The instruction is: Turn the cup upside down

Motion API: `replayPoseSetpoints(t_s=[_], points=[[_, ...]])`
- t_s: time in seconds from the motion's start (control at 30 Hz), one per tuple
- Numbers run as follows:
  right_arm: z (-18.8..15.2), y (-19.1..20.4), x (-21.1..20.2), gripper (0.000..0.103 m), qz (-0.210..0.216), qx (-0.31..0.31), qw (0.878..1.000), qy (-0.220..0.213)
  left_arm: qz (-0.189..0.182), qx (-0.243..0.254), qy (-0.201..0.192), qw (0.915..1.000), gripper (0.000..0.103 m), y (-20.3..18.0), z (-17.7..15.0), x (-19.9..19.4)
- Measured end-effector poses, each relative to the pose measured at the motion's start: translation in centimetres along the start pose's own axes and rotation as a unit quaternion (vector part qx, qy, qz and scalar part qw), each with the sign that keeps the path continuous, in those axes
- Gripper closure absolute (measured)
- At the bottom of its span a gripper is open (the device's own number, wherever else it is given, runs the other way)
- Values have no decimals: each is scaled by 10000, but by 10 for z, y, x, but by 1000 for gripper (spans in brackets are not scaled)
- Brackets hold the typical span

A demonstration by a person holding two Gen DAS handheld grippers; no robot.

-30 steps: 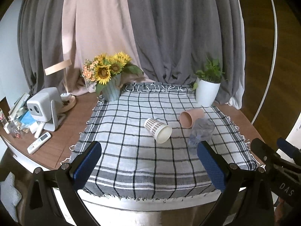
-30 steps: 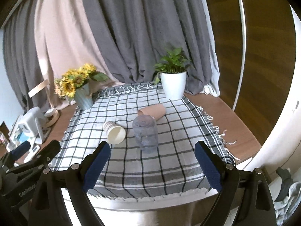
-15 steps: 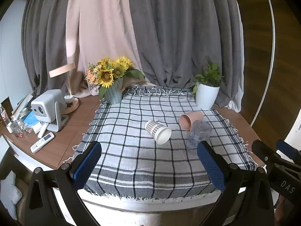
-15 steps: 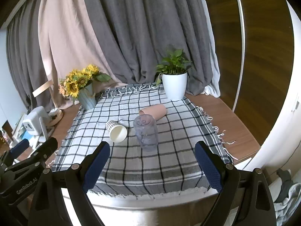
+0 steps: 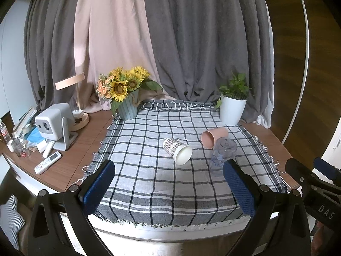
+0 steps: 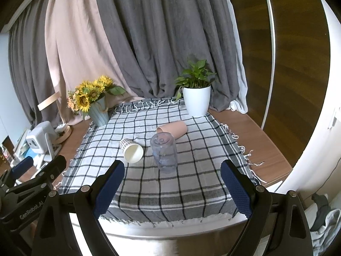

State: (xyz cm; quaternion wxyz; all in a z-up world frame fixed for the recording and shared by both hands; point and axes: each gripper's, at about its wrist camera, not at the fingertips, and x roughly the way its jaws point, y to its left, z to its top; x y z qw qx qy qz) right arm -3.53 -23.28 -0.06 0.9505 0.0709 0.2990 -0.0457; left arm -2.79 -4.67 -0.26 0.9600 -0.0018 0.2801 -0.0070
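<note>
A checked cloth is spread over the wooden table. At 12 o'clock of the cloth a white plant pot is placed, and at 10 o'clock a sunflower vase. Near the middle a clear cup is seen standing upside down; at its 12 o'clock a pink cup is laid on its side, and at 9 o'clock a patterned paper cup. The left gripper and the right gripper are held wide apart at 6 o'clock, and nothing is gripped.

Left gripper jaws wide apart, nr cloth edge; clear cup inverted, paper cup on side.
</note>
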Motion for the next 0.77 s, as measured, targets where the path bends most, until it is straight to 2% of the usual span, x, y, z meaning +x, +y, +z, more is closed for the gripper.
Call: replayPoseSetpoints(t_s=[0.77], points=[[-2,-4,-2,11,-3,15,10000,29,-46,16,27,10000,0,-5,0,-3]])
